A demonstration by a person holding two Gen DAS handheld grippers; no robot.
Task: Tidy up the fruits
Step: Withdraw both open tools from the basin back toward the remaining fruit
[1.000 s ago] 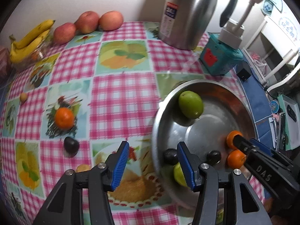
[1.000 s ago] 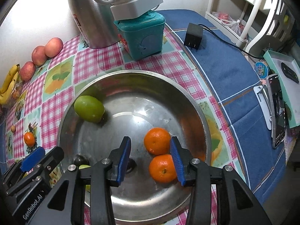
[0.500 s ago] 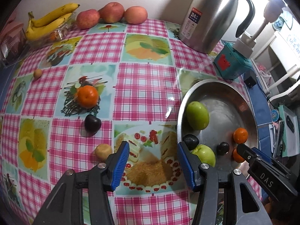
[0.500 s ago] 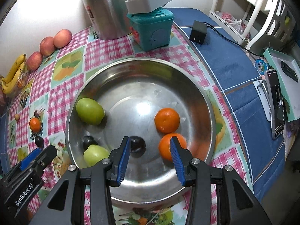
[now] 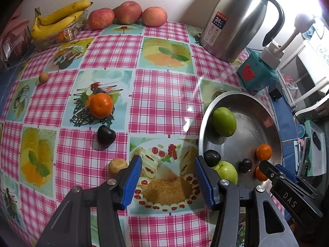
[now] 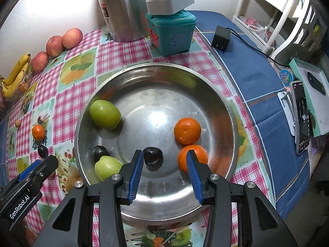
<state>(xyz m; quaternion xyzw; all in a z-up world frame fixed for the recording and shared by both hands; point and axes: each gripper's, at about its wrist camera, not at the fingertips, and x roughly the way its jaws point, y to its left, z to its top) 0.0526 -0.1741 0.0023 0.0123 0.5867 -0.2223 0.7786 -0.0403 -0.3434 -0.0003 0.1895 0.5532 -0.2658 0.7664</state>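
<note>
A steel bowl [image 6: 222,107] [image 5: 273,127] holds two green fruits [image 6: 105,114] [image 6: 108,167], two dark plums [image 6: 153,157] [image 6: 100,152] and two oranges [image 6: 187,130] [image 6: 192,157]. My right gripper [image 6: 164,156] hangs open above the bowl's near side, nothing between its blue pads. My left gripper [image 5: 168,161] is open and empty over the tablecloth, left of the bowl. On the cloth lie an orange [image 5: 101,105], a dark plum [image 5: 105,134] and a small tan fruit [image 5: 117,165] beside the left finger. A second tan fruit [image 5: 43,77] lies far left.
Bananas [image 5: 57,20] and three apples [image 5: 127,12] line the back wall. A steel thermos jug [image 5: 236,20] and a teal box [image 5: 257,75] stand behind the bowl. A charger [image 6: 221,38], a phone [image 6: 301,115] and a box [image 6: 314,94] lie on the blue cloth at right.
The left gripper moved left from over the bowl's rim to above the tablecloth. The right gripper drew back toward the bowl's near side. Both stayed open and empty.
</note>
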